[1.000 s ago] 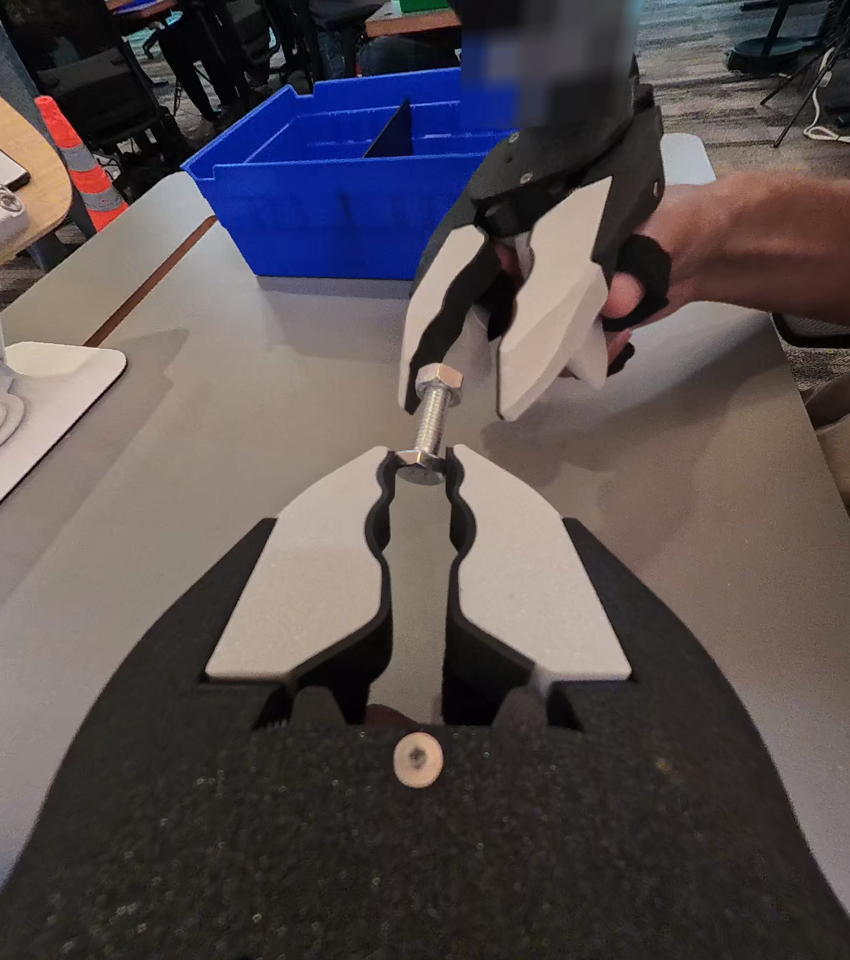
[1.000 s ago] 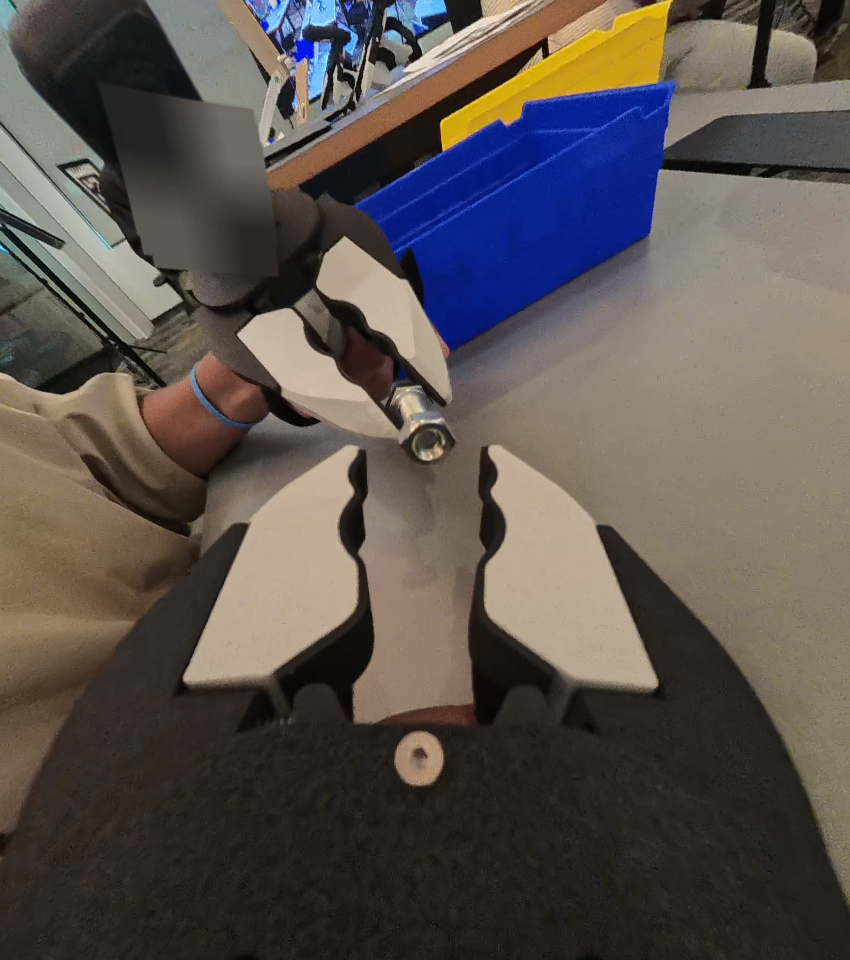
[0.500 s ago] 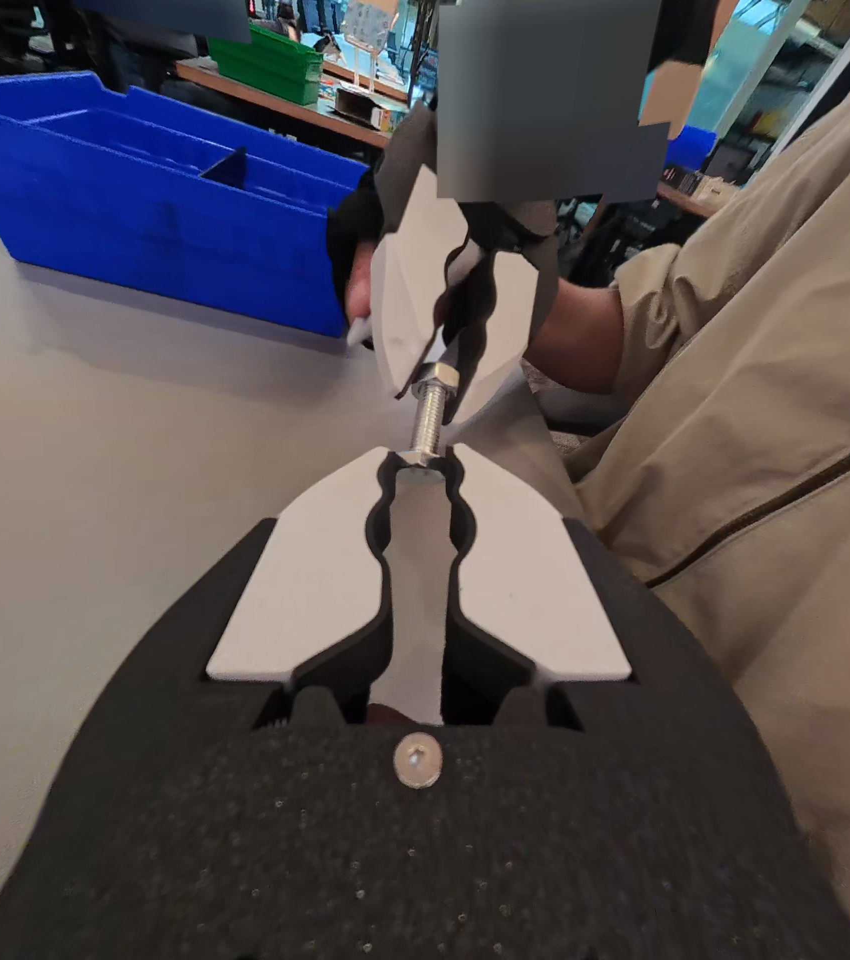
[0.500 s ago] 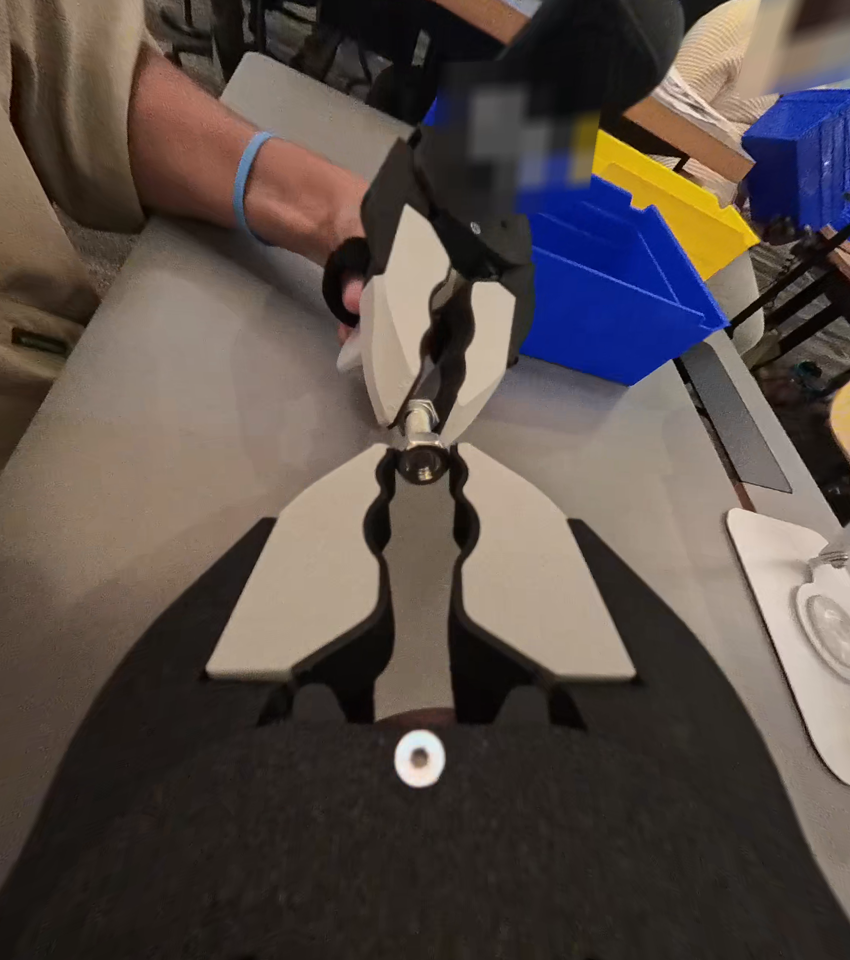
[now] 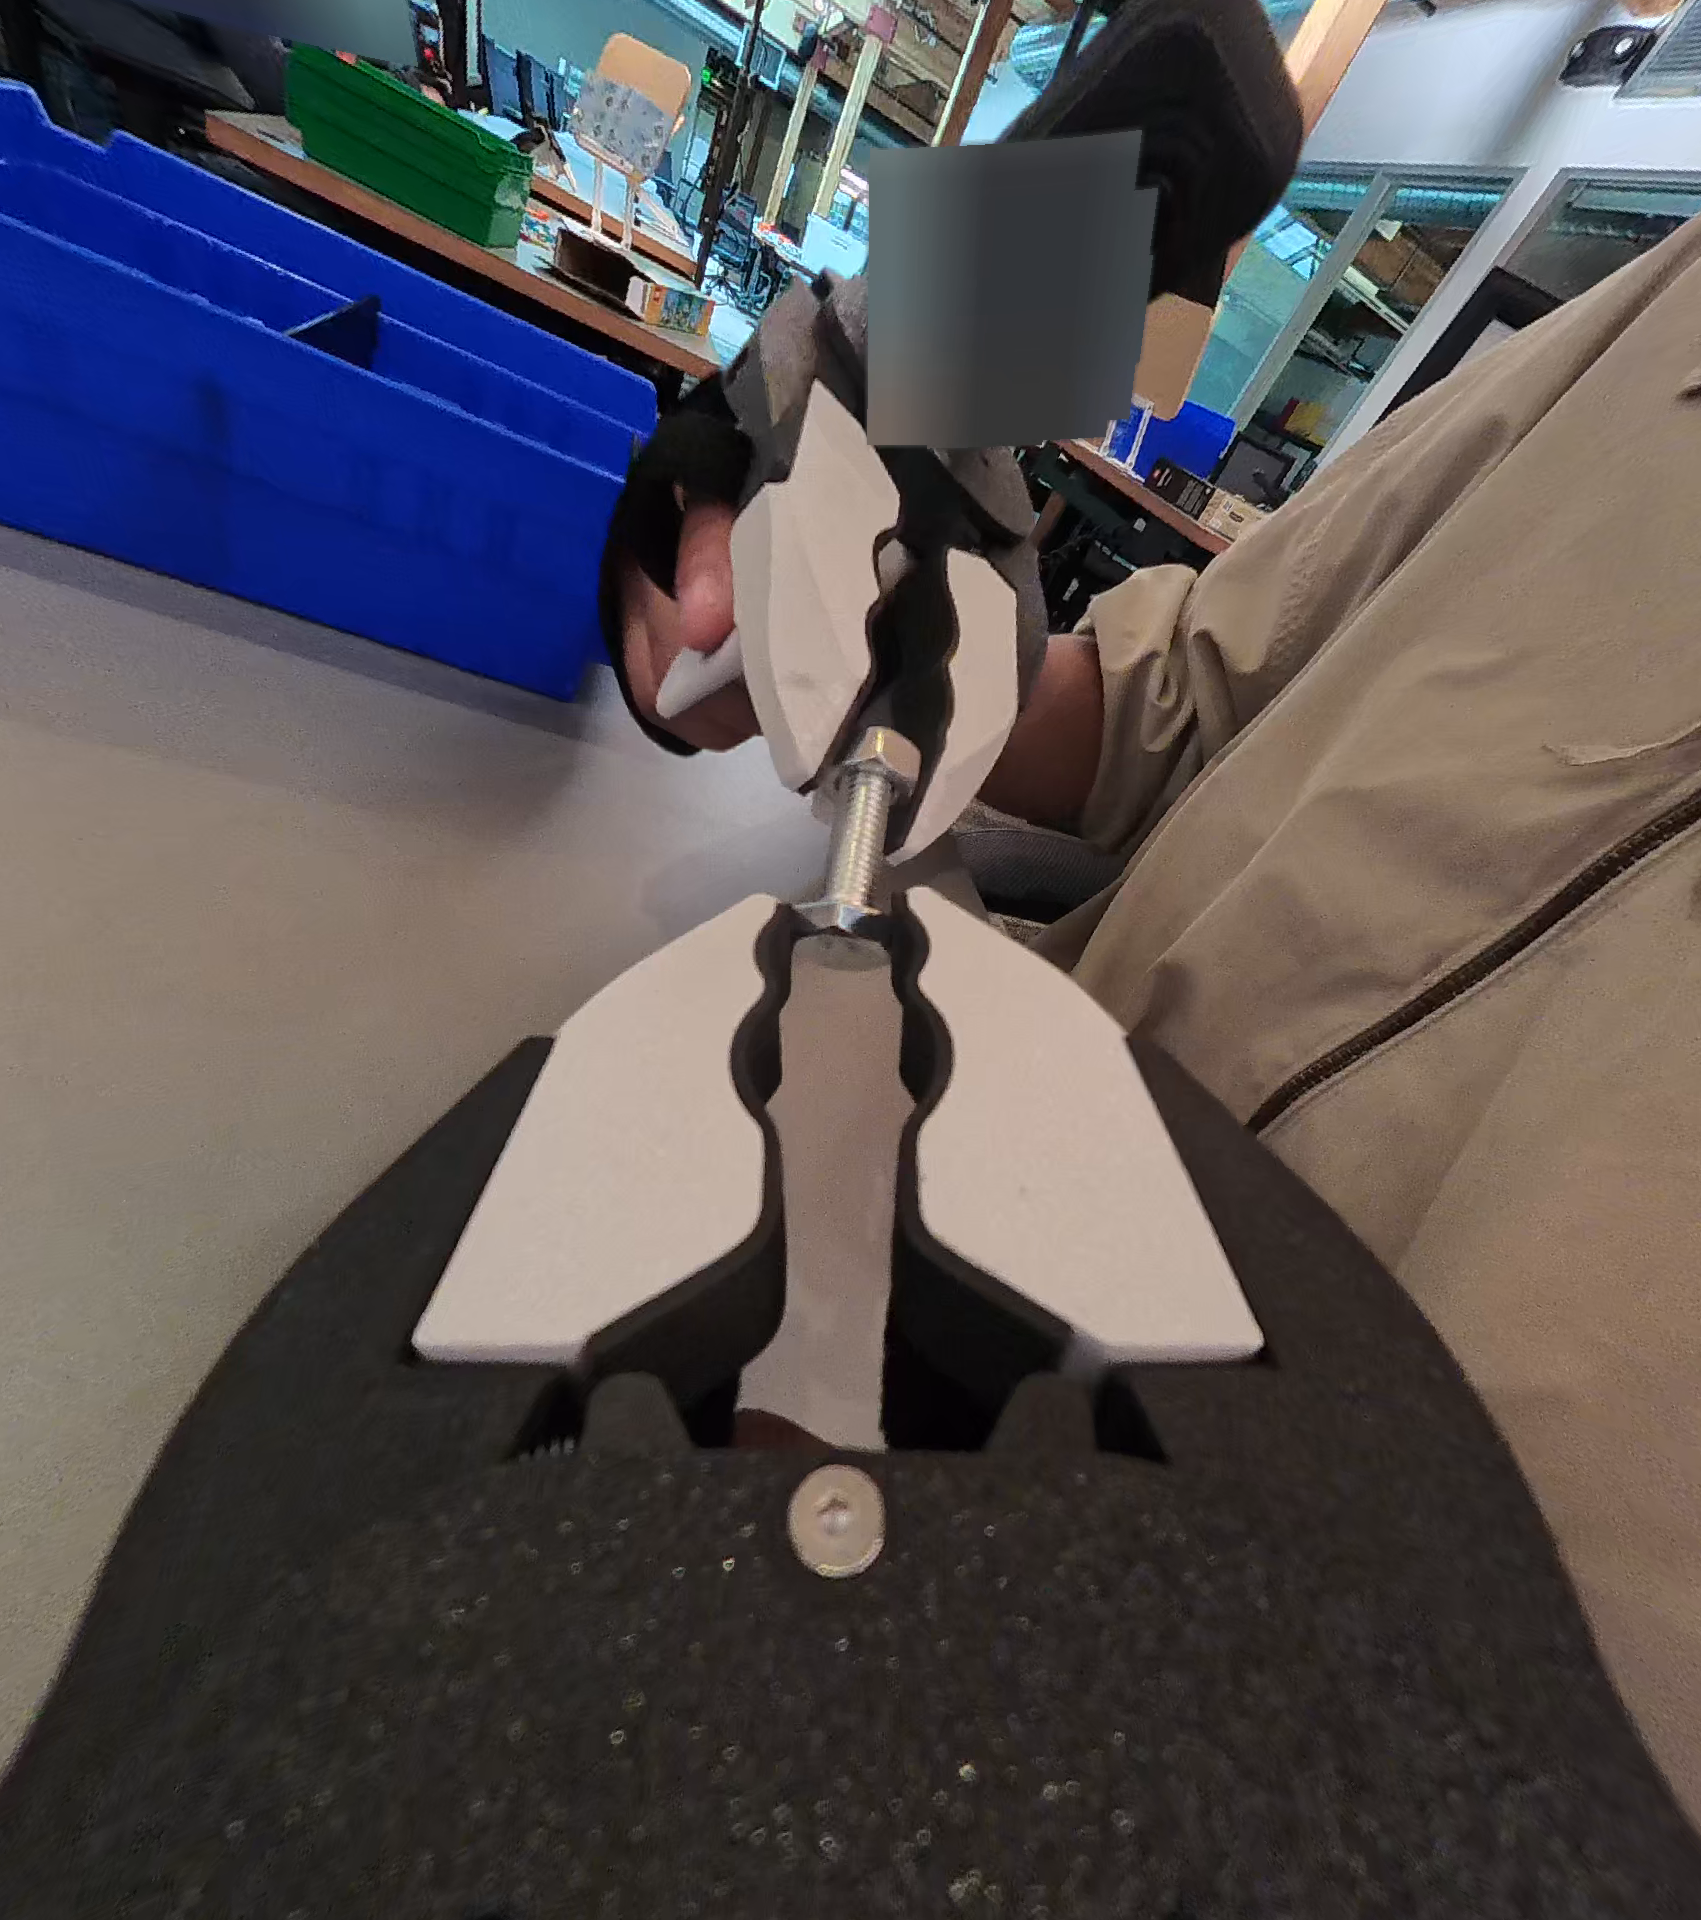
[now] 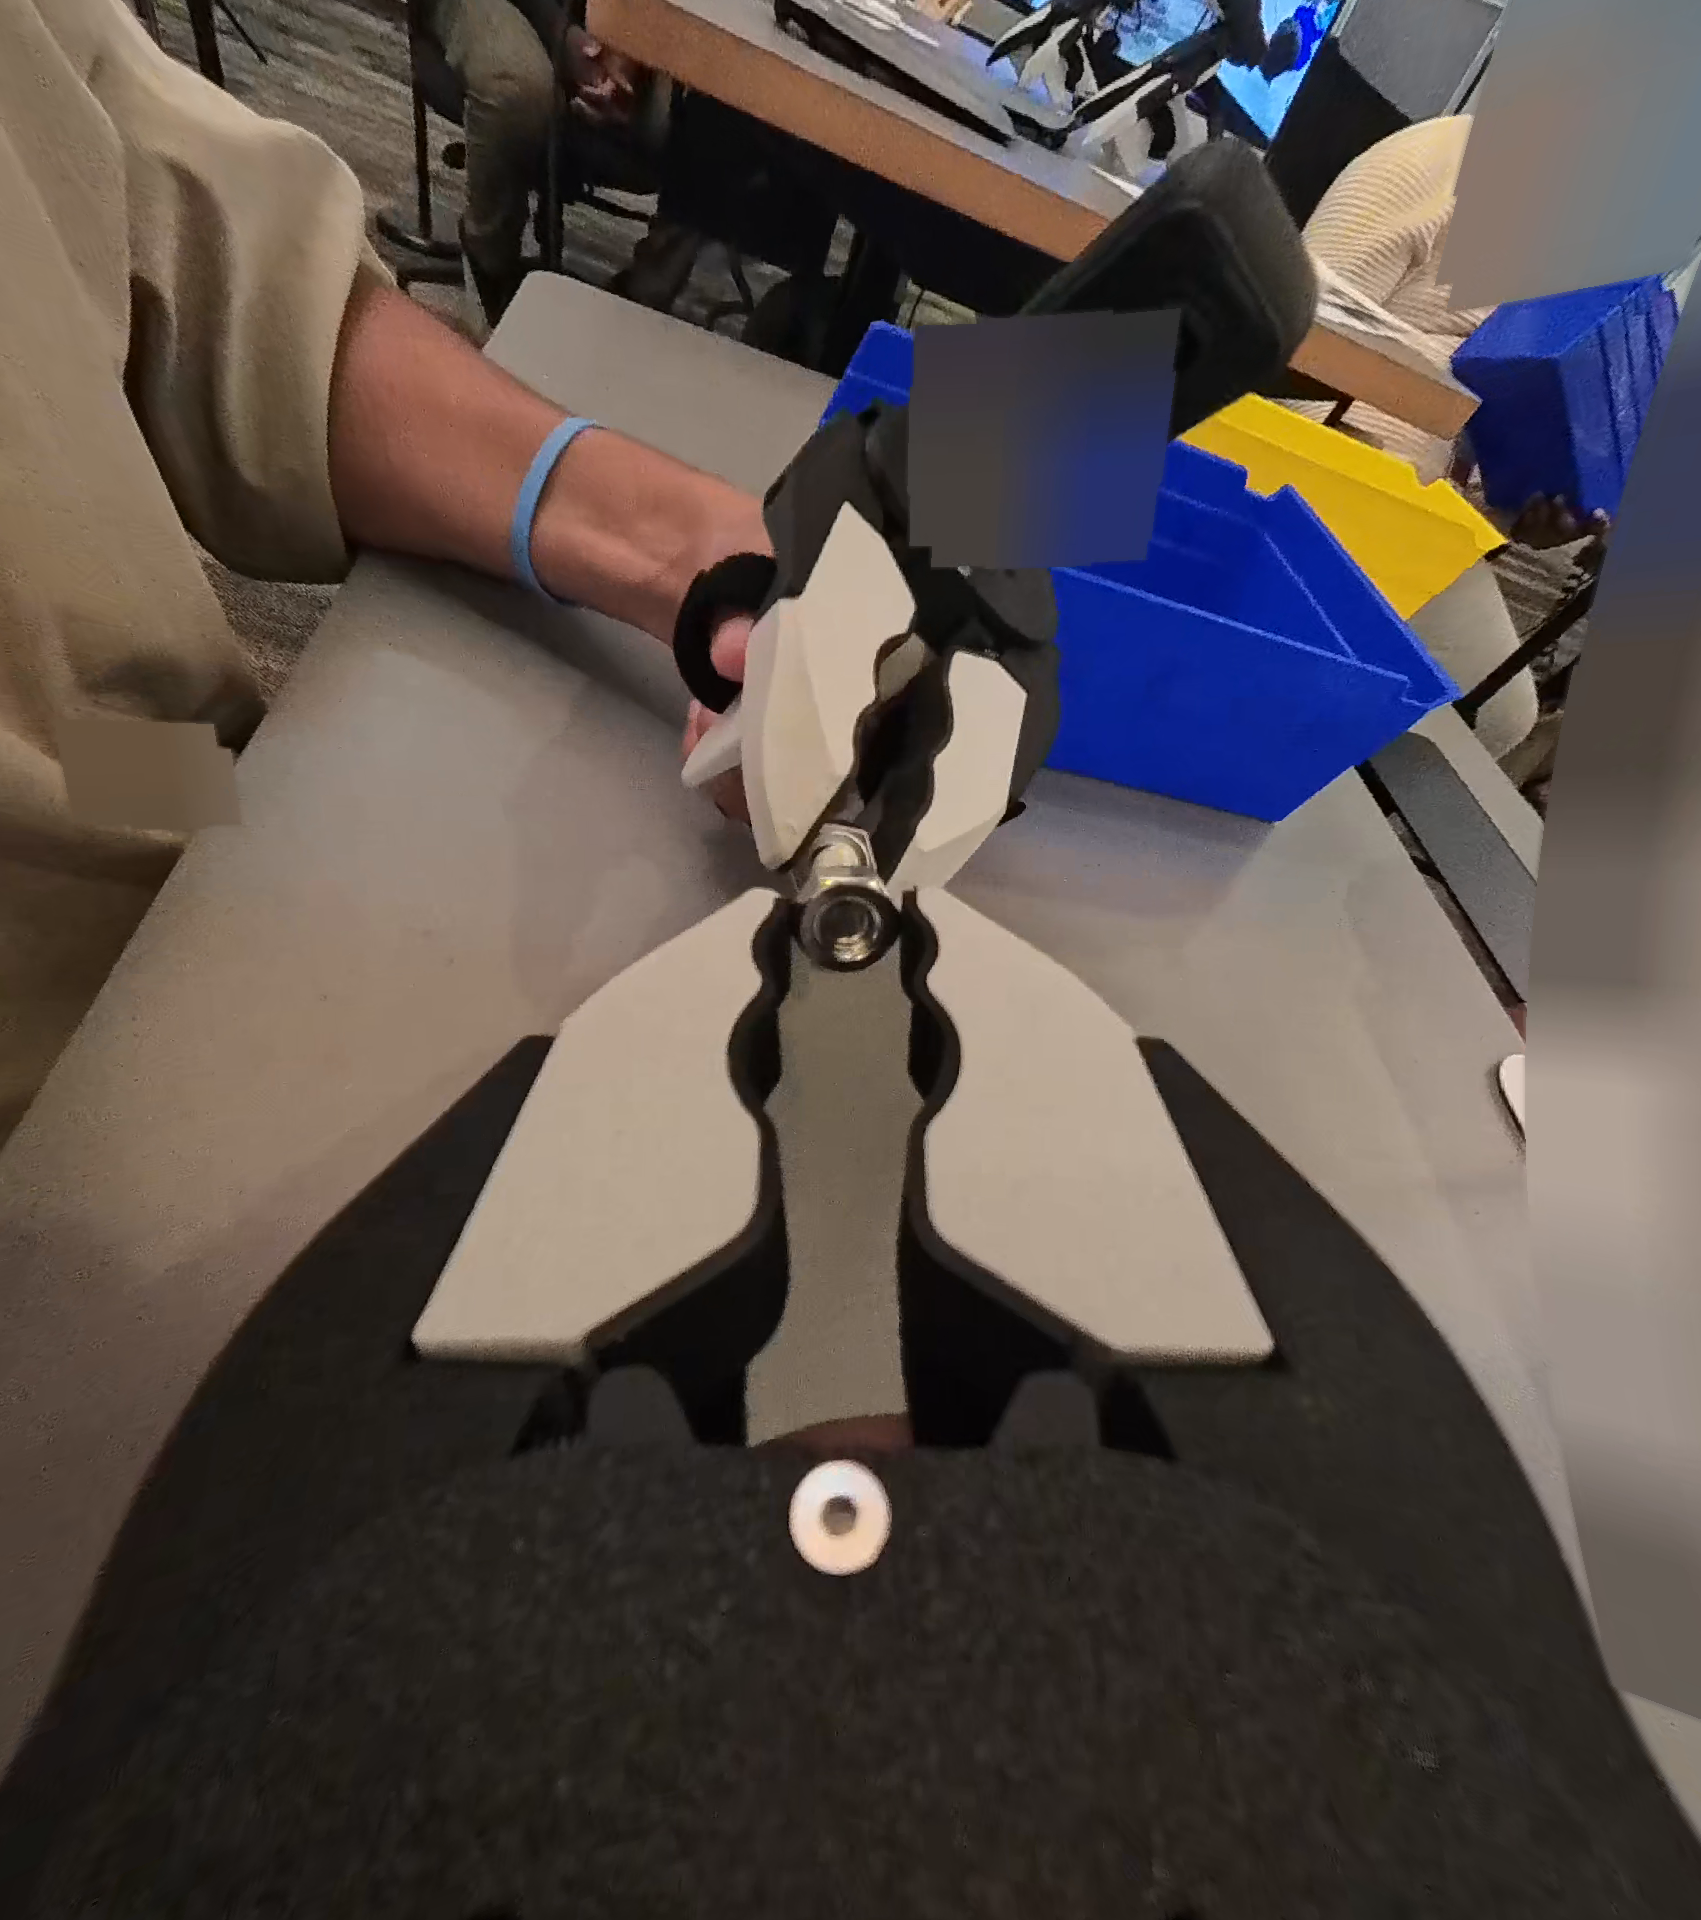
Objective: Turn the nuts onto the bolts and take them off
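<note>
A blue bin (image 5: 233,436) with a dark divider stands on the grey tabletop (image 5: 202,935). In the right wrist view a yellow bin (image 6: 1345,499) sits just behind it. Green trays (image 5: 410,156) are stacked on a wooden table farther back. A person's tan sleeve (image 5: 1448,831) fills the right side, with a blue wristband (image 6: 545,499) on the other wrist.

The person is wearing a beige zip-front jacket (image 5: 1448,831) and a light-blue wristband (image 6: 545,509), while each gripper is showing white wavy-edged fingers (image 5: 638,1143), a black speckled body and one silver screw (image 5: 835,1536) at 6 o'clock.
</note>
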